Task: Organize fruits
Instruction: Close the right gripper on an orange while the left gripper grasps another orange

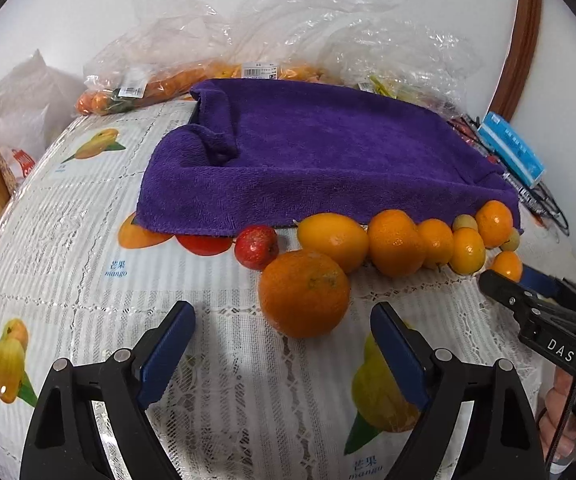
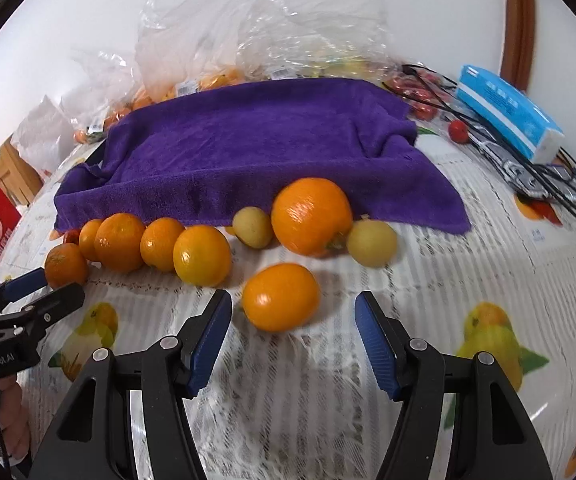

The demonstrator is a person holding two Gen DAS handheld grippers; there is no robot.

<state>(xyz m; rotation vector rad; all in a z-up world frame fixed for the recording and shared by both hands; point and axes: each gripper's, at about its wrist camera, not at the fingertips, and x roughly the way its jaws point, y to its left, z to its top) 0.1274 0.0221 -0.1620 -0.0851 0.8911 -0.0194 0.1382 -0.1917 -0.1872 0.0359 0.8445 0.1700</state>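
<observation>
A row of fruits lies along the near edge of a purple towel [image 1: 319, 160] spread on a table covered with a fruit-printed cloth [image 1: 68, 208].

In the left wrist view, the left gripper [image 1: 284, 344] points down at the tablecloth with its blue-padded fingers [image 1: 168, 352] apart and nothing between them. A large orange [image 1: 303, 294] sits just ahead of the fingertips, at about 12 o'clock, standing clear of both pads. Beyond it, at roughly 11 o'clock, is a small red fruit [image 1: 256, 247]; at 12 to 1 o'clock the row runs on — a yellow-orange oval fruit [image 1: 333, 240], then further oranges touching one another along the towel's hem.

In the right wrist view, the right gripper [image 2: 293, 328] also has its fingers [image 2: 375, 344] apart, with no pad touching anything. A small orange fruit [image 2: 281, 297] lies alone between and just ahead of the fingertips, near the left pad. At 12 o'clock behind it stands a bigger orange [image 2: 311, 216] against the towel, flanked by two pale yellow fruits [image 2: 371, 242] — one on each side. At 10 o'clock four oranges [image 2: 202, 255] line up side by side.

Crumpled clear plastic bags [image 2: 256, 28] holding more fruit lie behind the towel. At 2 o'clock rest a blue tissue pack [image 2: 507, 112] and black cables [image 2: 547, 176].
</observation>
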